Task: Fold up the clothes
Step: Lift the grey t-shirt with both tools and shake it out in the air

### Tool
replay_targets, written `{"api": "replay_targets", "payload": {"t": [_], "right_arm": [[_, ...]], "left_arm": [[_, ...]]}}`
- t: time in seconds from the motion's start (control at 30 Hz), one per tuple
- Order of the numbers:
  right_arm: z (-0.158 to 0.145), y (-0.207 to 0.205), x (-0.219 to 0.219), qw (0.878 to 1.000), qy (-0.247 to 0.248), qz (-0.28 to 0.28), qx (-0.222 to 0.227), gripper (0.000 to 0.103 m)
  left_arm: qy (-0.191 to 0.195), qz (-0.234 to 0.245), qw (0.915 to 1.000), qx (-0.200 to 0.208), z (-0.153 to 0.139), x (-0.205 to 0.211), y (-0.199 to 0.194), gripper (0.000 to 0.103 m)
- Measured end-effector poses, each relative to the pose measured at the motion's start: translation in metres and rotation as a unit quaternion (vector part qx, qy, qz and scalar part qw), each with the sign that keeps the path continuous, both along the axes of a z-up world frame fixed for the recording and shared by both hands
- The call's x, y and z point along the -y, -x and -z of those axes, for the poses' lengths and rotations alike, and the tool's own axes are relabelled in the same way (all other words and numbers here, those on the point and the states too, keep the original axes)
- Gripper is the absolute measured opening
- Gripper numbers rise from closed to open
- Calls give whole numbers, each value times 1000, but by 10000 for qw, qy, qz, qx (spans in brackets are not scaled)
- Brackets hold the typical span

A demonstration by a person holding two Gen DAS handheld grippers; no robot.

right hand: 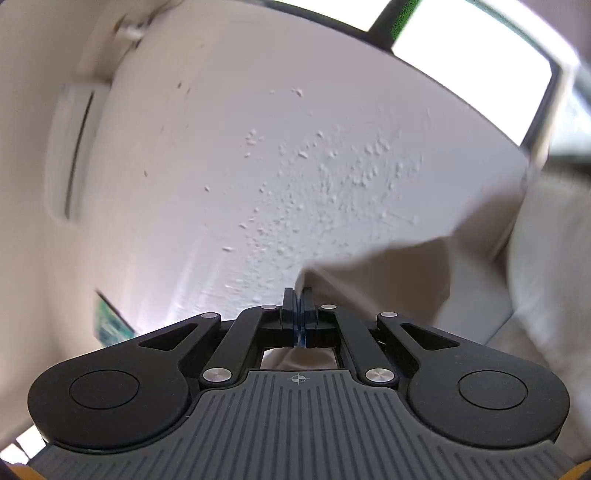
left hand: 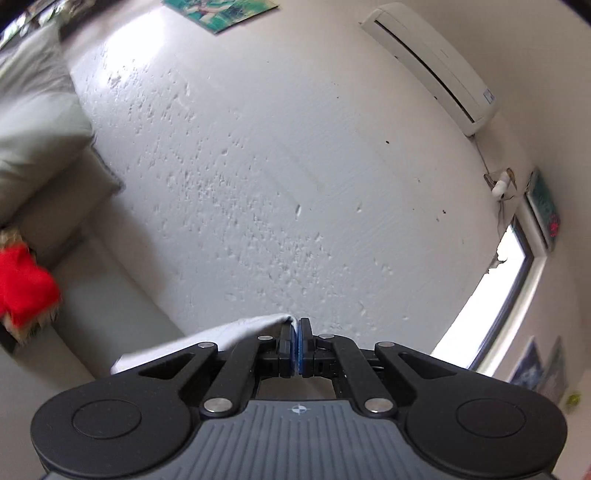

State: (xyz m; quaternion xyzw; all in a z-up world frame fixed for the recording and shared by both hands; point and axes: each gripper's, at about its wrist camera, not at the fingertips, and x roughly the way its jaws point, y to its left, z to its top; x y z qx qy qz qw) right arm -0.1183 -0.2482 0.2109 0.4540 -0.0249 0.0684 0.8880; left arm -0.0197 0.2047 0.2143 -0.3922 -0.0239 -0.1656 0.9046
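A: What is shown in the left wrist view that is missed in the right?

B: A red plush toy (left hand: 26, 284) with tan fur is seen at the left edge, lying on a pale sofa (left hand: 92, 280), with one grey-green cushion (left hand: 33, 122) above it. A small white fixture (left hand: 500, 186) is mounted on the wall (left hand: 277, 166), and several pictures are hung to the right of the window (left hand: 491, 295).

A: And what is given only by the right wrist view?

B: A white cushion (right hand: 546, 266) at the right edge, blurred. The window (right hand: 472, 66) is seen there from another side, bright and divided by a dark bar.

A: What is shared?

B: One air conditioner (left hand: 432, 62) is seen in each view, (right hand: 70, 147) blurred in the right one, and one green picture (left hand: 218, 13) on the wall, (right hand: 110, 321) low at the left in the right view.

A: How are the grippers held?

B: The left hand-held gripper (left hand: 296, 326) is closed, its blue pads pressed together on a corner of the white garment (left hand: 229, 338), which trails down to the left behind the linkage. The right hand-held gripper (right hand: 298, 295) is likewise clamped on a corner of the garment (right hand: 380, 277), which is spread to the right and looks beige in shadow. Two grippers are counted, and one garment in each view; whether it is the same piece cannot be told.
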Motion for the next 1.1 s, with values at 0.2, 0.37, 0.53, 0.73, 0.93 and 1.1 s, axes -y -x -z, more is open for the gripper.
{"api": "replay_targets", "payload": {"t": [0.2,0.37,0.53,0.73,0.93,1.1], "right_arm": [[-46,52,-12,9959,811,341,227,1],[-60,92,2,9930,803,489,720,1],[-68,51,2,9940,1020,336,222,1],[-28,-87,-1,9846,1047,156,-1388,1],[-38,-214,10,9774,940,384,-1852,1],[-105,-208,29,9841,1265,508,-1138,1]], "left_arm": [[-104,199,9997,-3,-20,13,11,0],[33,302,9993,217,-27,10,34,0],[37,506,9985,-196,-33,3,19,0],[-440,632,9811,-1774,-12,13,-96,0],[-362,448,9676,-2458,-29,23,-214,0],[-744,453,9893,-1174,-86,27,-208,0]]}}
